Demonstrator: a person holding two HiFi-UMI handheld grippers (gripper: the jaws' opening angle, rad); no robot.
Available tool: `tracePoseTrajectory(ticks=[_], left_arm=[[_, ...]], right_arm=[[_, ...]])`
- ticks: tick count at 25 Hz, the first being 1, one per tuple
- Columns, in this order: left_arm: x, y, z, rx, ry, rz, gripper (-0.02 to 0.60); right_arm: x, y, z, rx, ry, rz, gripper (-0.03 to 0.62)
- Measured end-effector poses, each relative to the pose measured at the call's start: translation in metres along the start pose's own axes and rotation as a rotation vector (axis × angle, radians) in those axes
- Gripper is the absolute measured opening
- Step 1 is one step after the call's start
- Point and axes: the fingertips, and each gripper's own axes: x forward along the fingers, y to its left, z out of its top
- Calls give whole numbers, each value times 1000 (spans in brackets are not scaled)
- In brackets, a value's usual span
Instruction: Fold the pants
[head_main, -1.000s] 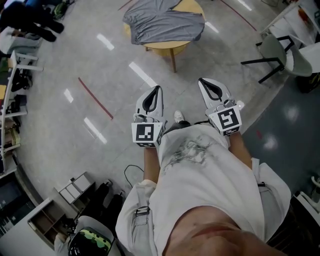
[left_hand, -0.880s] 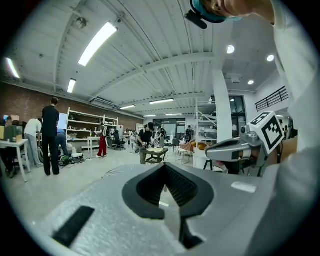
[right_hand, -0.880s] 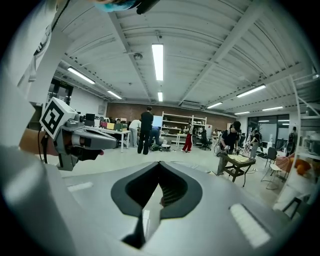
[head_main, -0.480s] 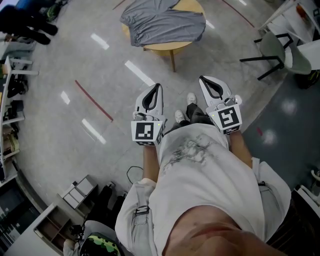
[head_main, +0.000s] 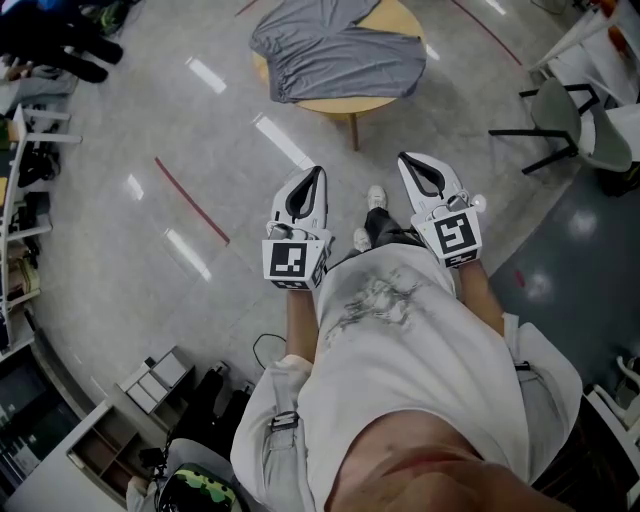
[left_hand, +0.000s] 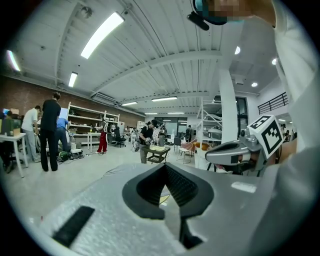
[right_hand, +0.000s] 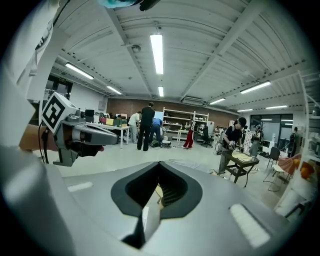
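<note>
Grey pants (head_main: 335, 50) lie crumpled over a round wooden table (head_main: 350, 103) at the top of the head view, one part hanging over its left edge. My left gripper (head_main: 317, 176) and right gripper (head_main: 406, 160) are held side by side in front of the person's chest, well short of the table and pointing toward it. Both are shut with nothing between the jaws. In the left gripper view the left gripper (left_hand: 164, 166) shows closed tips, with the pants (left_hand: 116, 170) just beyond. The right gripper (right_hand: 159, 164) also shows closed tips, with the pants (right_hand: 186, 163) behind them.
A chair (head_main: 565, 100) stands to the right of the table. A red tape line (head_main: 190, 198) crosses the floor at left. Shelves (head_main: 22, 190) line the left side and a low cabinet (head_main: 150, 378) stands behind. Several people (right_hand: 146, 125) stand far off in the hall.
The table with the pants has shifted lower and slightly right in the head view as the person walks toward it. Both grippers stay shut, in the same pose before the chest.
</note>
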Motion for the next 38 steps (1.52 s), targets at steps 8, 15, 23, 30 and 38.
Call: tracePoseTrajectory(ticks=[8, 15, 23, 30, 38], left_arm=[[50, 26, 8, -13, 23, 49, 6], [95, 40, 17, 5, 50, 97, 6], [133, 57, 20, 32, 69, 148, 6], [154, 70, 9, 45, 105, 147, 6], [184, 100, -11, 47, 136, 91, 6]], right_arm=[[45, -47, 7, -4, 2, 41, 9], [78, -87, 7, -3, 4, 89, 9], [103, -129, -7, 6, 23, 115, 9], [121, -146, -26, 13, 73, 112, 9], [154, -159, -52, 24, 147, 68, 9]])
